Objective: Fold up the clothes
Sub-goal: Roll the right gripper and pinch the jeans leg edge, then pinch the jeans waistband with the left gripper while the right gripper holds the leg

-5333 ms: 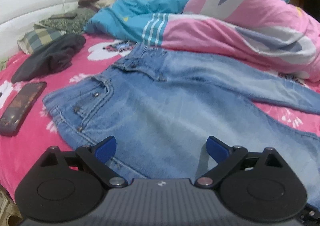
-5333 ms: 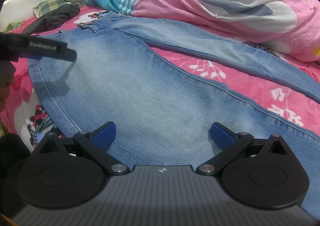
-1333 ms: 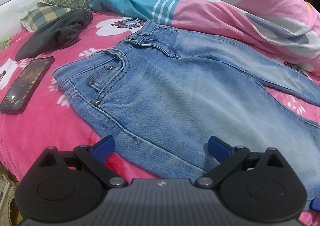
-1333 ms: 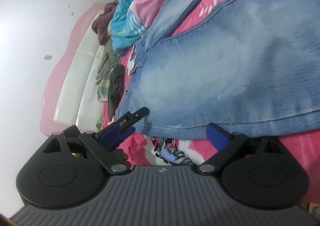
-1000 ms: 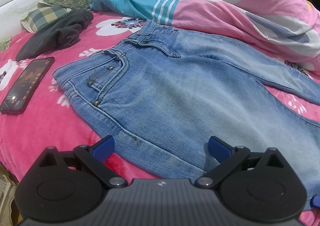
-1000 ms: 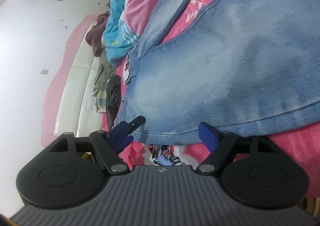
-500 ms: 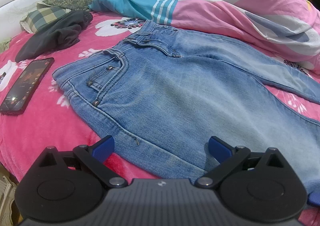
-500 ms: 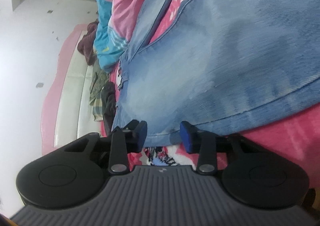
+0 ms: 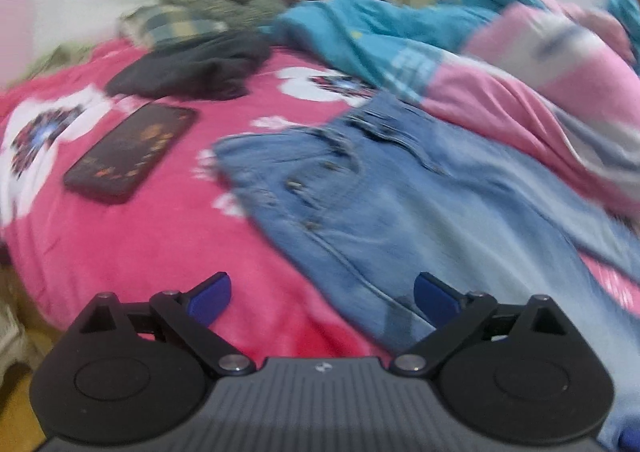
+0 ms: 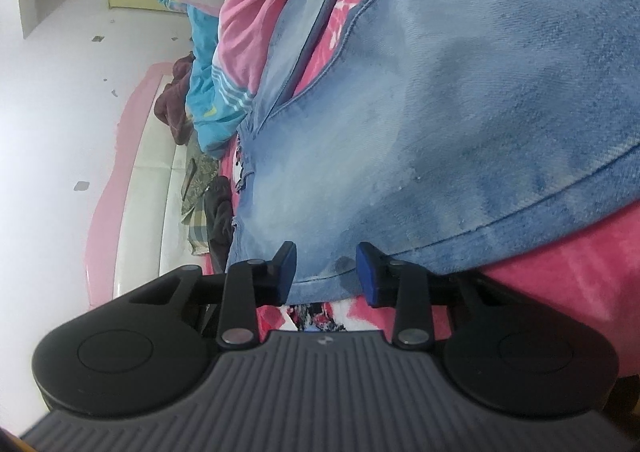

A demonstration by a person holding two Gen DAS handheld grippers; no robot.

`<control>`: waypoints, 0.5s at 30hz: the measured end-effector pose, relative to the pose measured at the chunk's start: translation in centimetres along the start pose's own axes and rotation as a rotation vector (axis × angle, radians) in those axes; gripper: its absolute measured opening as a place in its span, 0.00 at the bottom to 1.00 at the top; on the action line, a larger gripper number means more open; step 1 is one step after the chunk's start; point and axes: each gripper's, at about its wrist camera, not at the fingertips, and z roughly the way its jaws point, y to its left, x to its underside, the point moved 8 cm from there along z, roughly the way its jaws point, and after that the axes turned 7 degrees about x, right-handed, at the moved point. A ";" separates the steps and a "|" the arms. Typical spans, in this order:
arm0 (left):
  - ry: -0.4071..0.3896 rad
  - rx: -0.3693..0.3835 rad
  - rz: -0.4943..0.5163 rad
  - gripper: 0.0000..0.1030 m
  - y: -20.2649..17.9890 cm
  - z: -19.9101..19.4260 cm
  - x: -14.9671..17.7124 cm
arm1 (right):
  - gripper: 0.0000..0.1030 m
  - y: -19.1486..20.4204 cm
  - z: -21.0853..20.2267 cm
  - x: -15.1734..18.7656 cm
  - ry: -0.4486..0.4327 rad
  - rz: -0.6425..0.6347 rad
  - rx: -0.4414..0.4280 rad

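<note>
Right gripper (image 10: 326, 272) part-closed, blue pads either side of the jeans (image 10: 460, 124) hem, not clamped. Left gripper (image 9: 322, 294) spread wide, holding nothing. No legible writing.

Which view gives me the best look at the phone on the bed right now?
The left wrist view: the phone lies face up on the pink bedspread, left of the jeans, though blurred. The right wrist view doesn't show it.
</note>
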 end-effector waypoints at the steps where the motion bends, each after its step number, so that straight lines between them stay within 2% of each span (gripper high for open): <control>1: -0.008 0.003 -0.032 0.88 0.8 0.0 -0.4 | 0.30 0.0 0.0 0.0 -0.005 -0.001 -0.003; 4: -0.016 0.033 -0.107 0.78 2.4 0.6 -1.4 | 0.30 0.0 -0.3 -0.2 -0.021 0.001 -0.010; 8: -0.020 0.039 -0.154 0.64 3.7 1.8 -2.5 | 0.30 -0.2 -0.7 -0.4 -0.035 -0.005 -0.016; 13: -0.031 0.042 -0.231 0.54 5.2 2.9 -3.7 | 0.29 -0.5 -0.5 -0.5 -0.030 0.013 -0.030; 15: -0.038 0.037 -0.255 0.46 5.6 3.3 -4.2 | 0.30 -0.7 -0.4 -0.7 -0.033 0.031 -0.043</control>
